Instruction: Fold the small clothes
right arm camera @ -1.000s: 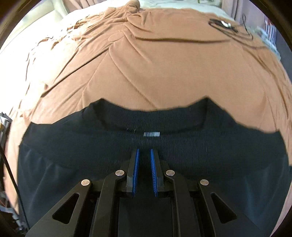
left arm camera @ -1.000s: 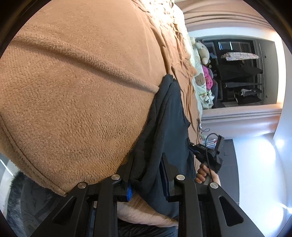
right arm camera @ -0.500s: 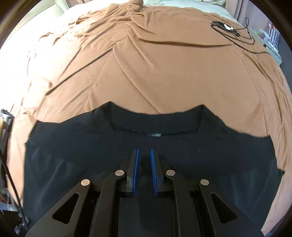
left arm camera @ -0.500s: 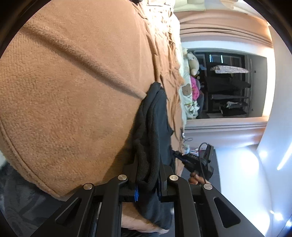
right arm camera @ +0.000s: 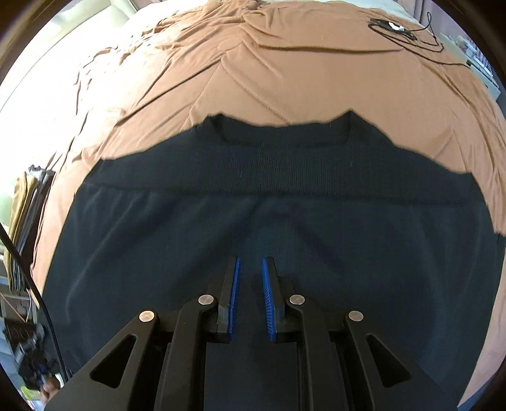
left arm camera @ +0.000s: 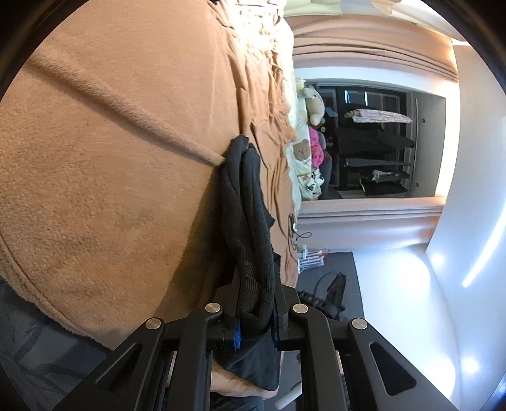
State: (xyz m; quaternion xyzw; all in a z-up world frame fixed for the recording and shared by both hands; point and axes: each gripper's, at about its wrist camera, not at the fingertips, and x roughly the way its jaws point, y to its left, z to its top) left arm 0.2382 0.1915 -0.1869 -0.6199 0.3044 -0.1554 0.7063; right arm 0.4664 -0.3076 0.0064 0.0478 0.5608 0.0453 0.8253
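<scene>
A black knit sweater (right arm camera: 268, 196) lies flat on a brown blanket (right arm camera: 284, 72), neck opening toward the far side. My right gripper (right arm camera: 251, 262) hovers over its lower middle; its blue pads stand a narrow gap apart with nothing between them. In the left wrist view the sweater's edge (left arm camera: 249, 221) is bunched and seen edge-on, and my left gripper (left arm camera: 254, 313) is shut on that bunched fabric at the blanket's (left arm camera: 110, 158) near edge.
A black cable with a small device (right arm camera: 398, 28) lies on the blanket at the far right. A stack of folded cloth (right arm camera: 25, 227) sits off the bed at left. Stuffed toys (left arm camera: 311, 104) and a dark shelf unit (left arm camera: 376, 151) stand beyond the bed.
My left gripper has closed on the sweater's bunched edge. My right gripper has drawn back from the collar toward the sweater's lower body, its pads a little wider apart.
</scene>
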